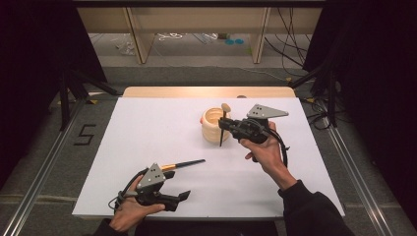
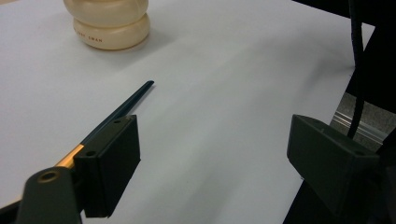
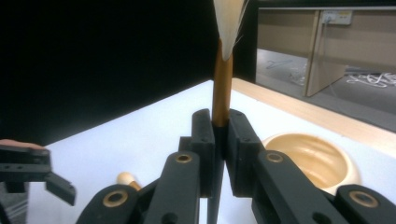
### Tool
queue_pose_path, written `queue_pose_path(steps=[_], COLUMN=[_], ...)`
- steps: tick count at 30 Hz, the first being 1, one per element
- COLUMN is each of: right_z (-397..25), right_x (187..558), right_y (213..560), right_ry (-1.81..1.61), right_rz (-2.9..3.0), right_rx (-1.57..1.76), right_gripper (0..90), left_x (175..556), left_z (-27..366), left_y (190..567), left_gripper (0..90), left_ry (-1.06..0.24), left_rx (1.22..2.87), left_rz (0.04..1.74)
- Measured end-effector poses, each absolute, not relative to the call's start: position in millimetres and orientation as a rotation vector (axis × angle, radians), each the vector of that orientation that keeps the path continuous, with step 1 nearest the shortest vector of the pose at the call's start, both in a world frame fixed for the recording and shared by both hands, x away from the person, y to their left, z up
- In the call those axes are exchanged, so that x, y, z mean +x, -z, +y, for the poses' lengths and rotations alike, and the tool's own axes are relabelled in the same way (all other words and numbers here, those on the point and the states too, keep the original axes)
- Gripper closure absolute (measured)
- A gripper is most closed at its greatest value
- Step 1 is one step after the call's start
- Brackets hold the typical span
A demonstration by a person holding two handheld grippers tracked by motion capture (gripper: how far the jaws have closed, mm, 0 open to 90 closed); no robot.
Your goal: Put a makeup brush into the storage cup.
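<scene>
Brush | upright, gold ferrule, pale bristles | right claw clamps it | left claw wide open

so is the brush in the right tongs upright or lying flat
Upright. The right tongs are shut on the brush, bristles up, its dark handle pointing down beside the cream pot.

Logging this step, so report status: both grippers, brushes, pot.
Right gripper shut on upright brush beside cream pot. Left gripper open, second brush lying by it. Nothing blocks the pot.
</scene>
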State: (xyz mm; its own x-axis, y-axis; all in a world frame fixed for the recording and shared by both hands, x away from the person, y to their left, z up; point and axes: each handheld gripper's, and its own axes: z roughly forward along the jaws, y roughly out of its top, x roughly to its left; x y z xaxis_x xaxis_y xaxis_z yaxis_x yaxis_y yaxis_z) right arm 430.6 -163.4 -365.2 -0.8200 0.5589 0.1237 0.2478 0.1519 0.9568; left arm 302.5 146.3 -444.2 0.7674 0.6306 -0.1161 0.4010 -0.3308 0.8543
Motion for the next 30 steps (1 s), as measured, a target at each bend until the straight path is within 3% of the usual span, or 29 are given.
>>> queue_pose_path(steps=[30], right_z=[-160], right_x=[494], right_y=[350], right_ry=[-1.672], right_rz=[2.122], right_rx=[0.826], right_gripper=[83.2], left_x=[303], left_z=[149], left_y=[445], left_gripper=[17.3], left_ry=[-0.282], left_rx=[1.969], left_rz=[0.783])
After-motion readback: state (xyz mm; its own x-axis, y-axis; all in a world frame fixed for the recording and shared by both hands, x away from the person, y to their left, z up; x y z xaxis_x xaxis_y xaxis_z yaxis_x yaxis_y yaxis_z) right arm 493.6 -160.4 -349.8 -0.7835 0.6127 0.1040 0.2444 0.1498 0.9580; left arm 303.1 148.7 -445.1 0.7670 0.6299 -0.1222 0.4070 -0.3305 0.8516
